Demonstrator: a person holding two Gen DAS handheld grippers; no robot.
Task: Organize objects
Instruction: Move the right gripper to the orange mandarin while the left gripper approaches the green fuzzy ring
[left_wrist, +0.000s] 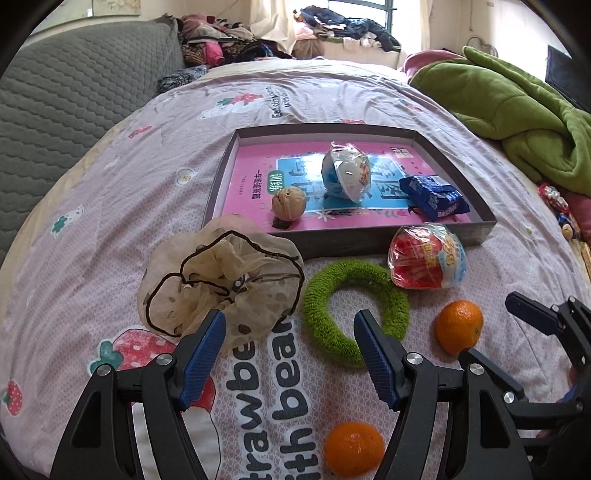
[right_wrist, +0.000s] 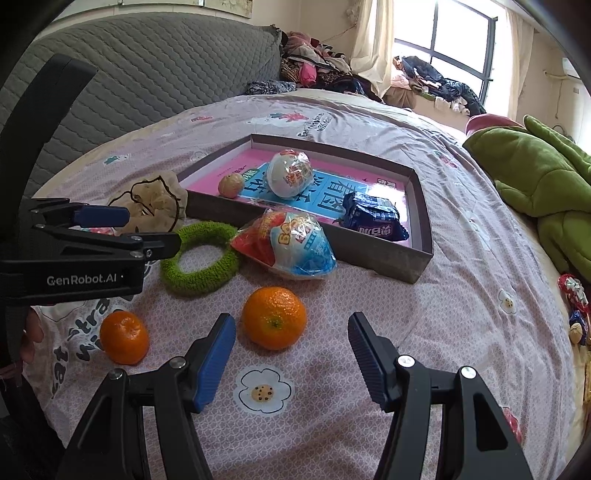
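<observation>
A shallow box (left_wrist: 221, 177) (right_wrist: 417, 258) on the bed holds a walnut (left_wrist: 289, 203) (right_wrist: 231, 185), a wrapped toy egg (left_wrist: 346, 176) (right_wrist: 290, 174) and a blue snack pack (left_wrist: 434, 199) (right_wrist: 373, 216). In front of it lie a beige scrunchie (left_wrist: 218, 284) (right_wrist: 151, 203), a green ring scrunchie (left_wrist: 321, 314) (right_wrist: 201, 256), a red-and-blue wrapped egg (left_wrist: 428, 256) (right_wrist: 291, 242) and two oranges (left_wrist: 458, 326) (left_wrist: 354, 448) (right_wrist: 274, 317) (right_wrist: 124, 336). My left gripper (left_wrist: 290, 328) is open and empty over the two scrunchies. My right gripper (right_wrist: 291, 332) is open and empty, just short of the nearer orange.
A green blanket (left_wrist: 517, 110) (right_wrist: 535, 177) lies at the right. A grey quilted headboard (left_wrist: 66, 92) (right_wrist: 147, 74) stands at the left. Clothes (left_wrist: 229, 40) are piled at the back. Small wrapped items (right_wrist: 574, 295) lie at the bed's right edge.
</observation>
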